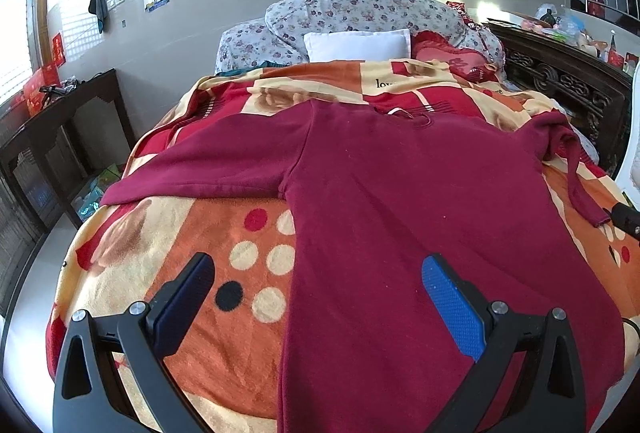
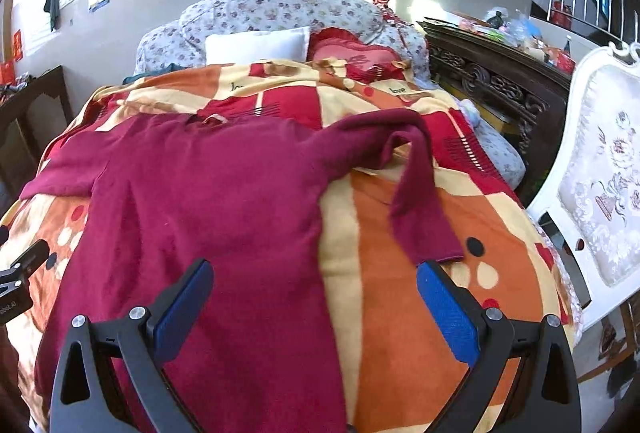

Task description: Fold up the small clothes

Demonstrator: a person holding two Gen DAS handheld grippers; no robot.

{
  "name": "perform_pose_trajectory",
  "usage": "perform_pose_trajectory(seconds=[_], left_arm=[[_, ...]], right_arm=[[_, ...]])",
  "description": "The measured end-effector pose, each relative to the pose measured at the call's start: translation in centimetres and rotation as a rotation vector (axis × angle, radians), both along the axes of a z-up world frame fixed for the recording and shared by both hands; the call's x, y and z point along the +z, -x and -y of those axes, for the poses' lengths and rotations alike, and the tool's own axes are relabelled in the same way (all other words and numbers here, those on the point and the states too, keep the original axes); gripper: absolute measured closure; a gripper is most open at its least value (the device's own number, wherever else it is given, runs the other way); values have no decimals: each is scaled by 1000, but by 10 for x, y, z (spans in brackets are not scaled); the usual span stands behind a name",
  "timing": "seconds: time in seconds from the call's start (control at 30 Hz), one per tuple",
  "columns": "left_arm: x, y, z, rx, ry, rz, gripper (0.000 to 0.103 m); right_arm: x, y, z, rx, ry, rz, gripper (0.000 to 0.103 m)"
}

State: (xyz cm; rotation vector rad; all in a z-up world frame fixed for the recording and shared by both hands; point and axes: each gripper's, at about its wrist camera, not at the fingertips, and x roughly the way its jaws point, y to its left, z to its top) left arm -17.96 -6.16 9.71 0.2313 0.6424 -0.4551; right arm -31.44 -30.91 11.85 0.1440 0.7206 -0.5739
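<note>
Below both wide-apart jaws, maroon sweater point(image 1: 420, 193) lies on blanket point(image 1: 224, 233).

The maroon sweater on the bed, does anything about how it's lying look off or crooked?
Yes. The maroon sweater lies mostly flat on the patterned blanket, but its right sleeve is bunched at the shoulder and doubled back toward the hem, while the left sleeve stretches straight out. Both tools are open, holding nothing.
</note>
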Motion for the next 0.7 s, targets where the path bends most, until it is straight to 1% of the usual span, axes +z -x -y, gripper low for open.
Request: perform_pose_trajectory(seconds=[0.27, 0.7], left_arm=[[-5, -3, 3, 15, -1, -16, 0], [-12, -7, 10, 15, -13, -26, 0]], right_arm=[[-6, -13, -8, 10, -2, -15, 0], [-11, -20, -7, 16, -24, -23, 0]])
